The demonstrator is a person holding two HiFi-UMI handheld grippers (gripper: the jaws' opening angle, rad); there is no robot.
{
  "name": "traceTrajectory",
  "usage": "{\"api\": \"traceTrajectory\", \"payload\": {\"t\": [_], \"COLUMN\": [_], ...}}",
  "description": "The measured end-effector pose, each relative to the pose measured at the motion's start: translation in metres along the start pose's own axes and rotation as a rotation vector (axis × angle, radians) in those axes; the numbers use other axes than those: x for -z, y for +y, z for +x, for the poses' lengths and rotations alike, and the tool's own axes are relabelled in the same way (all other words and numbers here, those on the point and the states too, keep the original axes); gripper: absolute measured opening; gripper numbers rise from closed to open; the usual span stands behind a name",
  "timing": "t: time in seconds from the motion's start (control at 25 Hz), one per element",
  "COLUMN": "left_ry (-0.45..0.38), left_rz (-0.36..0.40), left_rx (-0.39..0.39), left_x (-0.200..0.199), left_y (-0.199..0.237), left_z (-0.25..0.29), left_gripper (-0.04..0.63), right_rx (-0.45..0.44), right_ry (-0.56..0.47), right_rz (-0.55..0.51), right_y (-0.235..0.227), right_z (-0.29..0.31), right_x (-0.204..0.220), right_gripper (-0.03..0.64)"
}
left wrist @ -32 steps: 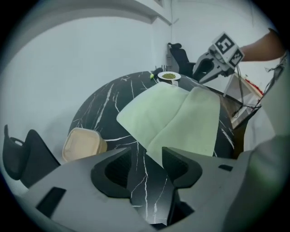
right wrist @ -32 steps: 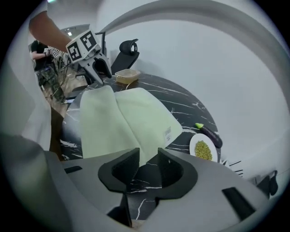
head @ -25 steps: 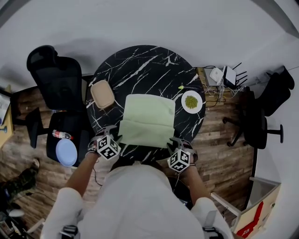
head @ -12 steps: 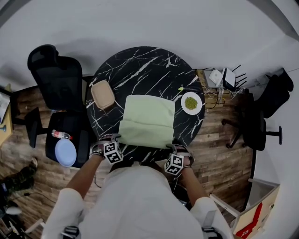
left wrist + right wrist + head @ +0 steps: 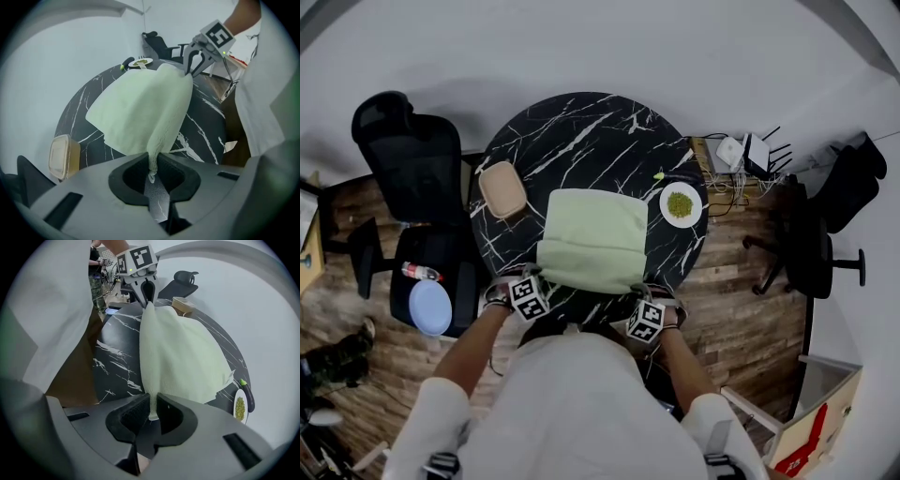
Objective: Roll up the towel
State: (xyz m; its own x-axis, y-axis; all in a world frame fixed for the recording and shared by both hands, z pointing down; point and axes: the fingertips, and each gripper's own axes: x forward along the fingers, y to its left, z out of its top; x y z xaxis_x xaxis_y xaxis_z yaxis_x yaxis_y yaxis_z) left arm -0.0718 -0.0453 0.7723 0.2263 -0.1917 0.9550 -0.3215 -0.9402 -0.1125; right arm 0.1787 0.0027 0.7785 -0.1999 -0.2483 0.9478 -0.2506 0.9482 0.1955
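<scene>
The towel (image 5: 592, 239) lies unrolled on the table's (image 5: 581, 131) six-o'clock side. The left gripper (image 5: 153, 161) and right gripper (image 5: 152, 408) have just been closing and each pinches a near corner. All the rolling remains.

Operator: loose white short-sleeved shirt (image 5: 572, 403), with a dark strap round each hand behind the tool. The left gripper (image 5: 532, 275) and the right gripper (image 5: 651, 291) are the same build: a matte dark-grey moulded plastic body with rectangular slots in the top face, and two black, finely ribbed jaw pads (image 5: 133, 171) set in a rounded recess. Each carries a white cube with black square markers (image 5: 527, 295) on its faces, and a small green light (image 5: 224, 40) is lit at the cube's edge.
</scene>
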Motion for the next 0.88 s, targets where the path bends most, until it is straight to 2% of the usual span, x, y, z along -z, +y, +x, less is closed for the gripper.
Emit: {"api": "traceTrajectory", "payload": {"t": [0.12, 0.24, 0.32, 0.48, 0.56, 0.64, 0.88], "left_ry": [0.01, 0.045, 0.065, 0.075, 0.067, 0.048, 0.011], "left_rz": [-0.003, 0.022, 0.037, 0.01, -0.002, -0.005, -0.037], "left_rx": [0.049, 0.162, 0.258, 0.518, 0.578, 0.553, 0.392], "left_x": [0.004, 0.014, 0.021, 0.036, 0.036, 0.031, 0.001], "left_y": [-0.008, -0.033, -0.056, -0.105, -0.112, -0.102, -0.033], "left_z": [-0.007, -0.019, -0.03, -0.063, -0.079, -0.085, -0.078], "left_gripper": [0.034, 0.034, 0.034, 0.034, 0.034, 0.035, 0.041], "right_rx": [-0.078, -0.245, -0.355, -0.613, -0.716, -0.719, -0.531], "right_ry": [0.006, 0.022, 0.025, 0.034, 0.035, -0.011, -0.141], "right_rz": [0.038, 0.061, 0.081, 0.147, 0.203, 0.249, 0.371], "right_y": [0.01, 0.036, 0.055, 0.096, 0.109, 0.1, 0.015], "right_z": [-0.009, -0.024, -0.04, -0.08, -0.1, -0.109, -0.104], "right_x": [0.001, 0.001, 0.0, 0.001, 0.002, -0.005, -0.018], "right_gripper": [0.029, 0.029, 0.029, 0.029, 0.029, 0.029, 0.033]}}
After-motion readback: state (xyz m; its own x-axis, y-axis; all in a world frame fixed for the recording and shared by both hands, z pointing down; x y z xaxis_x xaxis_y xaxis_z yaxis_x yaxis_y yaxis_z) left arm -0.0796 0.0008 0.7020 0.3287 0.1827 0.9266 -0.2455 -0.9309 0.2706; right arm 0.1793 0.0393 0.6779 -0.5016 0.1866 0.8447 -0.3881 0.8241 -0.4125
